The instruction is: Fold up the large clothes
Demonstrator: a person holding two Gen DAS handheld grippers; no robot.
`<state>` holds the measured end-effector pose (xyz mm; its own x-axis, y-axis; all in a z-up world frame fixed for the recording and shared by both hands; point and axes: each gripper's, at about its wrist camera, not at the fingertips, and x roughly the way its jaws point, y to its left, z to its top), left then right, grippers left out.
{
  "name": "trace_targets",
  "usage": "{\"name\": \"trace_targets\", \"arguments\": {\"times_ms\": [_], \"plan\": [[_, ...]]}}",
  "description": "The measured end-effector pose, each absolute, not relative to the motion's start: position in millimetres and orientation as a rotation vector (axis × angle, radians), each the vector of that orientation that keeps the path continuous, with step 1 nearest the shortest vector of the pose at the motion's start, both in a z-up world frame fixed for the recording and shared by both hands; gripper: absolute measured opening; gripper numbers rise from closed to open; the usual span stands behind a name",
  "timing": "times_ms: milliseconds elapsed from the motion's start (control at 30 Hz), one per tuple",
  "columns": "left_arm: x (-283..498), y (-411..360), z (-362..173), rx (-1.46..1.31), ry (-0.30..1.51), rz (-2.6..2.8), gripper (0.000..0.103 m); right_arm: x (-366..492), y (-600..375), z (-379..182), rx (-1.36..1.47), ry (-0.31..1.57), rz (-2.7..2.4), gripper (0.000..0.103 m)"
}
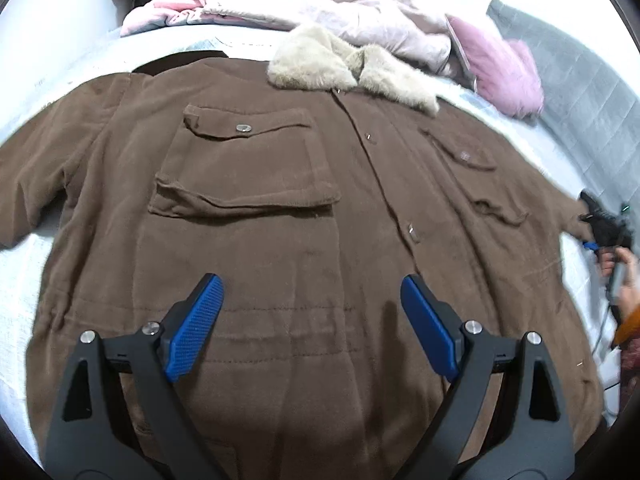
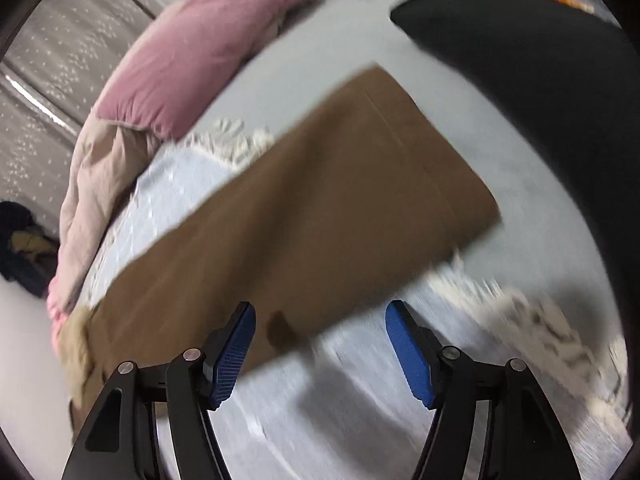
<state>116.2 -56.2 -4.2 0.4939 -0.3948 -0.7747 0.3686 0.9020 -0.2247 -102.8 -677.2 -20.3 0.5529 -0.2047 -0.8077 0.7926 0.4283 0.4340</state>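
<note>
Brown jacket [image 1: 280, 208] lies flat, front up, on the bed [image 1: 24, 280]. We note its sleeve [image 2: 320, 208] stretching away ahead of the right gripper [image 2: 320, 344] (the nearer one) — jaws parted, empty; left gripper [image 1: 312, 320] likewise spread over the hem.

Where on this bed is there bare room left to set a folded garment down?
Free: the white bedspread beside the brown jacket's left sleeve, and the strip below its right sleeve, under the right tongs. Crowded: the far side, with the pink quilt and pink pillow.
</note>
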Motion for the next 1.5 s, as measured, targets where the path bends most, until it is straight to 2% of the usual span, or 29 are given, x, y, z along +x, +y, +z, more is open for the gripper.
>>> {"name": "trace_targets", "arguments": {"times_ms": [100, 133, 167, 200, 233, 333, 400, 433, 467, 500, 533, 667, 733, 767, 800, 933, 1100, 1233, 1367, 1500], "plan": [[122.6, -46.2, -6.3, -0.122, 0.964, -0.475, 0.091, -102.2, -693.3, -28.3, 1.038, 0.617, -0.78, 0.068], [124.1, -43.8, -6.2, -0.134, 0.965, -0.472, 0.091, -105.2, -695.6, -29.9, 1.089, 0.579, -0.802, 0.064], [125.9, -40.2, -5.2, -0.144, 0.966, -0.461, 0.091, -105.9, -696.8, -28.2, 1.114, 0.57, -0.824, 0.027], [126.8, -37.2, -4.7, -0.151, 0.965, -0.455, 0.091, -103.0, -702.8, -24.0, 1.118, 0.595, -0.818, 0.004], [128.4, -32.5, -3.5, -0.167, 0.966, -0.447, 0.091, -99.8, -703.3, -18.4, 1.113, 0.623, -0.794, 0.005], [134.4, -17.3, -1.9, -0.238, 0.972, -0.426, 0.091, -110.4, -692.3, 14.7, 0.959, 0.529, -0.766, 0.005], [139.1, -9.3, -4.5, -0.287, 0.989, -0.415, 0.091, -111.5, -698.2, 4.2, 0.887, 0.622, -0.849, 0.005], [140.7, -7.0, -6.3, -0.302, 0.998, -0.409, 0.091, -113.1, -706.1, -17.8, 0.958, 0.705, -0.872, 0.005], [141.7, -4.9, -7.7, -0.314, 1.005, -0.405, 0.091, -120.0, -709.3, -33.8, 1.053, 0.687, -0.858, 0.005], [142.0, -3.7, -8.2, -0.321, 1.007, -0.403, 0.091, -126.9, -708.5, -35.8, 1.093, 0.612, -0.85, 0.006], [142.2, -3.0, -7.7, -0.323, 1.004, -0.401, 0.091, -130.5, -707.5, -37.7, 1.132, 0.56, -0.835, 0.011], [145.7, -0.5, -7.5, -0.323, 0.993, -0.389, 0.091, -139.9, -720.3, -47.7, 1.31, 0.452, -0.788, 0.021], [147.8, 3.3, -8.9, -0.334, 0.994, -0.371, 0.091, -133.6, -726.0, -46.1, 1.352, 0.457, -0.81, 0.019], [149.4, 5.5, -9.2, -0.343, 0.995, -0.365, 0.091, -123.5, -727.1, -37.8, 1.32, 0.494, -0.825, 0.009], [150.6, 7.9, -8.9, -0.349, 0.994, -0.363, 0.091, -114.3, -724.0, -24.5, 1.26, 0.521, -0.828, 0.006], [155.6, 14.6, -4.2, -0.341, 0.971, -0.354, 0.091, -79.2, -696.9, 46.7, 1.019, 0.5, -0.768, 0.005], [159.9, 20.7, 0.2, -0.335, 0.949, -0.333, 0.091, -11.9, -618.7, 134.1, 0.734, 0.465, -0.599, 0.005], [161.2, 24.1, 0.2, -0.349, 0.952, -0.339, 0.091, 43.9, -530.3, 178.8, 0.537, 0.47, -0.418, 0.005], [160.7, 24.4, 2.1, -0.349, 0.942, -0.345, 0.091, 102.6, -420.9, 196.3, 0.368, 0.517, -0.19, 0.005], [158.8, 23.5, 2.4, -0.34, 0.939, -0.354, 0.091, 135.9, -320.1, 176.1, 0.282, 0.602, 0.037, 0.009]]}}
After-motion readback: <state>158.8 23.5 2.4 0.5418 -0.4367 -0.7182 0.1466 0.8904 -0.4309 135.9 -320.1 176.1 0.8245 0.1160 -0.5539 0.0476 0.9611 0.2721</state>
